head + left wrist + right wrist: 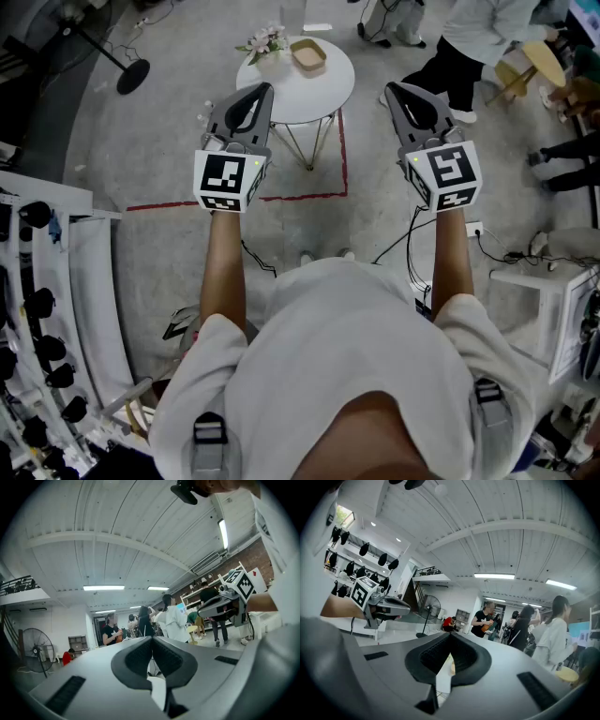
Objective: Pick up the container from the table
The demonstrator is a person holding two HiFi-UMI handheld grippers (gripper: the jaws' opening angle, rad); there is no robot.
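Container [307, 56]: tan and shallow, resting on the round white counter [328, 94] at 12 o'clock in the head view, toward the counter's far edge; neither claw touches it.
Flowers [265, 41]: small bunch on the same counter, just beside the container at its 9 o'clock.
Left claw [263, 90]: raised in the air, tip overlapping the counter's 9 o'clock rim in the head view; jaws pressed together, nothing between them.
Right claw [393, 90]: level with the left, clear of the counter's rim at 3 o'clock; jaws likewise closed on nothing.
Left marker cube [228, 180], right marker cube [445, 174]: facing the head camera.
Red tape [281, 197]: line on the floor at the counter's 6 o'clock.
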